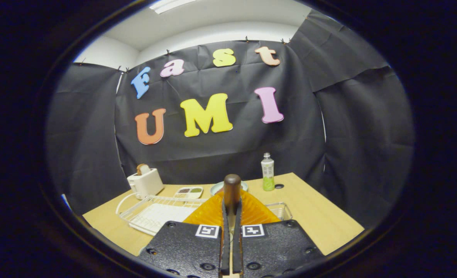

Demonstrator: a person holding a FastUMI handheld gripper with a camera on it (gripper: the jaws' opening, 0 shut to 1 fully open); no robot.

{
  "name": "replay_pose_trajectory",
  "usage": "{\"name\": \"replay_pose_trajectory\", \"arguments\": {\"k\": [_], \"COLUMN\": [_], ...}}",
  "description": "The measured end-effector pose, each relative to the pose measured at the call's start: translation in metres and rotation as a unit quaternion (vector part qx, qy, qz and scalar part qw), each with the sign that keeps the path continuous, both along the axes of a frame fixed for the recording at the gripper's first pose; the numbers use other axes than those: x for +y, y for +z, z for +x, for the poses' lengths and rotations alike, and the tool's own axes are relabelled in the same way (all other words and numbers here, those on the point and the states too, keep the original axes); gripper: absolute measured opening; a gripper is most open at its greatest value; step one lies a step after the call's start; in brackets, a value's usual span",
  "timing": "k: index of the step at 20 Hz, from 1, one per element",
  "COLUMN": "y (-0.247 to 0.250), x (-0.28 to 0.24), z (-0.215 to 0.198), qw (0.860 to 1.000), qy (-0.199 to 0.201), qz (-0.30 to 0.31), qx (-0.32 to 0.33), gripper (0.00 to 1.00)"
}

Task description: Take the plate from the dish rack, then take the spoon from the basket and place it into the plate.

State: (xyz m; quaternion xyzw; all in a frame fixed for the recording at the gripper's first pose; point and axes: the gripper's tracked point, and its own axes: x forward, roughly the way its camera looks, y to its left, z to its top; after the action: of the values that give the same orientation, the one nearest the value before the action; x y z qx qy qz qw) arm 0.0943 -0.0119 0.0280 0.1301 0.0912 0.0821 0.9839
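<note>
While clamped, spoon (pixel 232 191) bowl hidden btwn claw (pixel 231 216).

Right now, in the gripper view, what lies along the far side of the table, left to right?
Toaster → sectioned dish → pale bowl → bottle → dark cap. Nearer, the jaws are shut on a brown handle, which overlaps the bowl.
</note>
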Motion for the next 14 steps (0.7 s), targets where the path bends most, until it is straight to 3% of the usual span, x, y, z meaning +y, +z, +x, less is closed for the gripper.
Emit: {"name": "replay_pose_trajectory", "arguments": {"k": [9, 14], "y": [-0.067, -0.099], "x": [0.103, 0.125], "z": [-0.043, -0.054], "qw": [0.998, 0.997], "qy": [0.050, 0.043], "qz": [0.025, 0.041], "qx": [0.033, 0.048], "gripper": [0.08, 0.10]}}
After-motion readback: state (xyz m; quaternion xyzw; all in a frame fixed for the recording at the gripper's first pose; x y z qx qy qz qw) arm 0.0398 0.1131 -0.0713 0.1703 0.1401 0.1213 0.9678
